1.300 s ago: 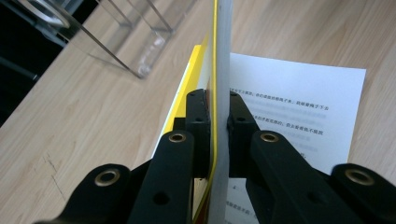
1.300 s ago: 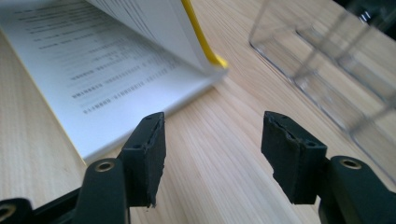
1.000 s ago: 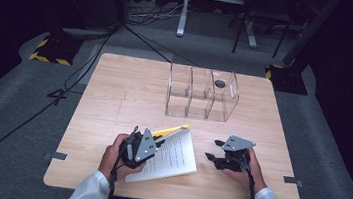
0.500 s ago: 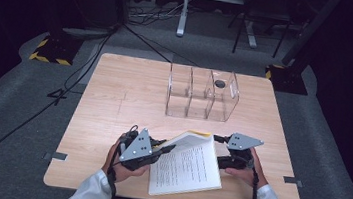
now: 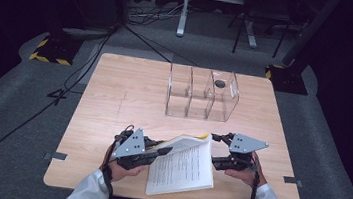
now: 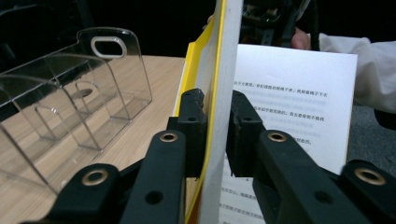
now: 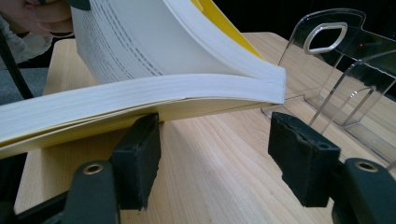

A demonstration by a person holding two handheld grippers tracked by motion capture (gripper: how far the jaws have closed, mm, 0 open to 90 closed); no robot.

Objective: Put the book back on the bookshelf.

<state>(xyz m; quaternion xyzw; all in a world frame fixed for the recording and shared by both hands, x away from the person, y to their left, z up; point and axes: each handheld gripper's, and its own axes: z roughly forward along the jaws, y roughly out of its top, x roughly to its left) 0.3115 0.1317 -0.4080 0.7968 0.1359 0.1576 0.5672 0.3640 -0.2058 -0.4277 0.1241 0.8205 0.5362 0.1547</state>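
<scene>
Book [image 5: 182, 165] clamped in left gripper [image 5: 161, 150]; right gripper [image 5: 215, 149] beside spine, unclamped.

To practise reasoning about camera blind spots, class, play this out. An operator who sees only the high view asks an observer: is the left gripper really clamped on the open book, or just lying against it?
Observer: Clamped. The left gripper pinches the book's yellow cover and a sheaf of pages between its pads, though its jaws have just been opening slightly.
Operator: And does the right gripper hold the other side?
Observer: No. The right gripper holds nothing. Its jaws, which have just been closing a little, stand apart below the book's curved edge, with bare table between them.
</scene>
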